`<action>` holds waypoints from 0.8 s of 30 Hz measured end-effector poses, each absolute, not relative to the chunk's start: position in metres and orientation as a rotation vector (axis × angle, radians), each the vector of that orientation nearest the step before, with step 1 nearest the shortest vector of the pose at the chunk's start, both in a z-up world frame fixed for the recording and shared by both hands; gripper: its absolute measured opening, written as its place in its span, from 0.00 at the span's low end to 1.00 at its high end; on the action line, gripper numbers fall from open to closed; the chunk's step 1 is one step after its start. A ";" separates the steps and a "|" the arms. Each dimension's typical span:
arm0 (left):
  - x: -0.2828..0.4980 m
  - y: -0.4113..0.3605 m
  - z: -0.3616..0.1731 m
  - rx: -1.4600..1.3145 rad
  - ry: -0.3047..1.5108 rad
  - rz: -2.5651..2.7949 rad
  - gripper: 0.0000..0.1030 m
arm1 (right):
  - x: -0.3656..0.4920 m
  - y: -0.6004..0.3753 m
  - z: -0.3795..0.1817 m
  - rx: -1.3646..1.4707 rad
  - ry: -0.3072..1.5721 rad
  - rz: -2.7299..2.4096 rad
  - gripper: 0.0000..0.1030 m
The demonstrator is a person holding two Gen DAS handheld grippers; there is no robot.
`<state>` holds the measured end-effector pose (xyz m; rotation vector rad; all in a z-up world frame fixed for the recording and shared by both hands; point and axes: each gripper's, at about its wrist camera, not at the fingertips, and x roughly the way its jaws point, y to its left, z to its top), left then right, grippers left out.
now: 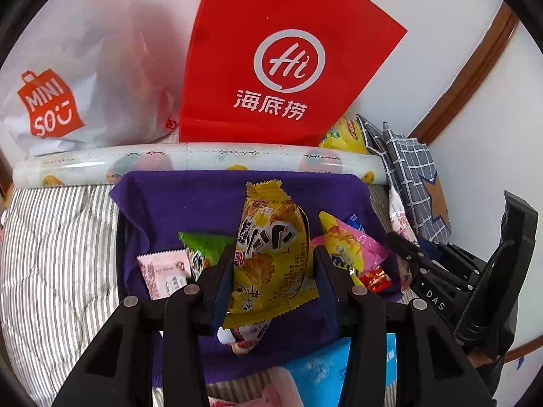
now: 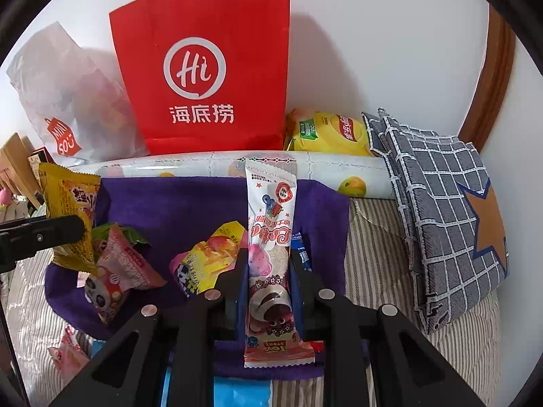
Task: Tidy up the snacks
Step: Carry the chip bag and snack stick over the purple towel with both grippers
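My left gripper (image 1: 273,261) is shut on a yellow snack packet (image 1: 271,237), held upright over a purple cloth (image 1: 190,200). In the right wrist view that same yellow packet (image 2: 73,217) hangs at the far left. My right gripper (image 2: 268,264) is shut on a long pink and white bar packet (image 2: 271,237), standing on end above the purple cloth (image 2: 190,210). Loose on the cloth lie a pink wafer packet (image 1: 166,271), a green packet (image 1: 203,247), a pink and yellow packet (image 2: 210,257) and a pink panda packet (image 2: 118,274).
A red paper bag (image 2: 207,78) and a white shopping bag (image 2: 64,98) stand against the wall behind a rolled printed sheet (image 2: 339,169). A yellow crisp bag (image 2: 332,132) and a checked fabric bag (image 2: 441,220) lie to the right. Striped bedding (image 1: 57,254) surrounds the cloth.
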<state>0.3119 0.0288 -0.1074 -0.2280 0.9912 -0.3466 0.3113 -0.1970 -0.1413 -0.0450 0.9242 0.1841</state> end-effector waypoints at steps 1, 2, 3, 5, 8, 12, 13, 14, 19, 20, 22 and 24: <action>0.313 0.028 -0.108 -0.228 0.990 -0.350 0.43 | 0.313 -0.197 -0.143 -0.042 0.929 0.184 0.20; 0.314 0.027 -0.109 -0.228 0.989 -0.354 0.43 | 0.315 -0.197 -0.145 -0.040 0.934 0.185 0.20; 0.316 0.026 -0.111 -0.227 0.992 -0.355 0.44 | 0.317 -0.197 -0.147 -0.040 0.937 0.189 0.20; 0.318 0.025 -0.115 -0.229 1.000 -0.348 0.44 | 0.318 -0.196 -0.150 -0.044 0.941 0.195 0.20; 0.323 0.025 -0.121 -0.239 1.017 -0.340 0.44 | 0.320 -0.193 -0.154 -0.050 0.948 0.203 0.20; 0.326 0.023 -0.125 -0.226 1.021 -0.340 0.44 | 0.321 -0.191 -0.159 -0.061 0.963 0.211 0.20; 0.326 0.022 -0.126 -0.218 1.021 -0.338 0.44 | 0.321 -0.191 -0.159 -0.064 0.965 0.210 0.20; 0.327 0.021 -0.127 -0.213 1.022 -0.336 0.44 | 0.321 -0.191 -0.160 -0.064 0.968 0.211 0.20; 0.330 0.018 -0.133 -0.216 1.040 -0.339 0.44 | 0.322 -0.192 -0.163 -0.065 0.975 0.211 0.21; 0.330 0.018 -0.134 -0.214 1.042 -0.339 0.44 | 0.323 -0.192 -0.163 -0.065 0.976 0.210 0.22; 0.332 0.017 -0.136 -0.217 1.045 -0.340 0.43 | 0.323 -0.193 -0.163 -0.066 0.975 0.209 0.23; 0.333 0.017 -0.136 -0.219 1.046 -0.337 0.43 | 0.323 -0.193 -0.162 -0.067 0.977 0.213 0.23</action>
